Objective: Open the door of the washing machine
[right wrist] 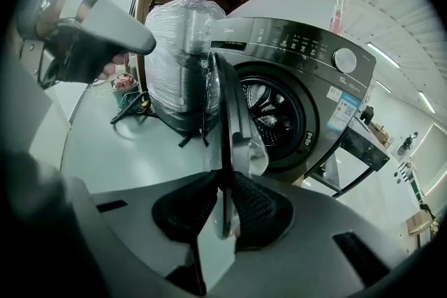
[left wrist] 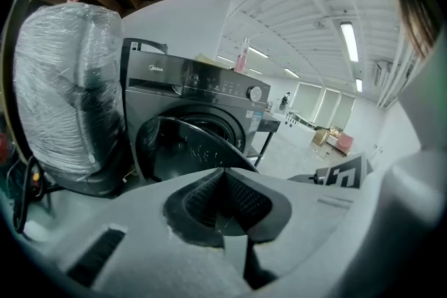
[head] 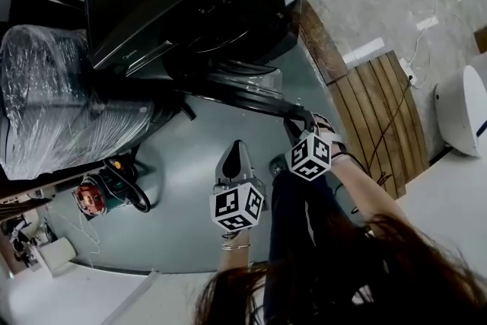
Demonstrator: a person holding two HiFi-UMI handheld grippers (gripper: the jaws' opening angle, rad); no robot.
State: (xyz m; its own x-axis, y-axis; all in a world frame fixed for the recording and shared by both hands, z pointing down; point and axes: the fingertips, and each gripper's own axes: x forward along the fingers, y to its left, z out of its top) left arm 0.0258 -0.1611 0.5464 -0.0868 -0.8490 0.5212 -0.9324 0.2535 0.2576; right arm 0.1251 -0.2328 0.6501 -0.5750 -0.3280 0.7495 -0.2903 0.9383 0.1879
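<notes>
Washing machine (right wrist: 307, 73): door (right wrist: 227, 108) swung wide. Right claw (right wrist: 222, 185) clamped on its edge; left claw (left wrist: 223, 178) closed, empty. Judged nearly done; release remained.

left gripper (head: 237, 148): was chunky pale grey plastic, with black ribbed pads (left wrist: 248, 202) inside
right gripper (head: 295, 124): pretty much the same build, grey shell and black textured pads
marker cubes (head: 237, 208): were white with black square codes, one on each gripper
bangles (head: 236, 245): thin and silvery, on the left wrist
hair (head: 380, 262): was long, dark reddish-brown
clothes (head: 304, 217): looked dark, kinda navy
</notes>
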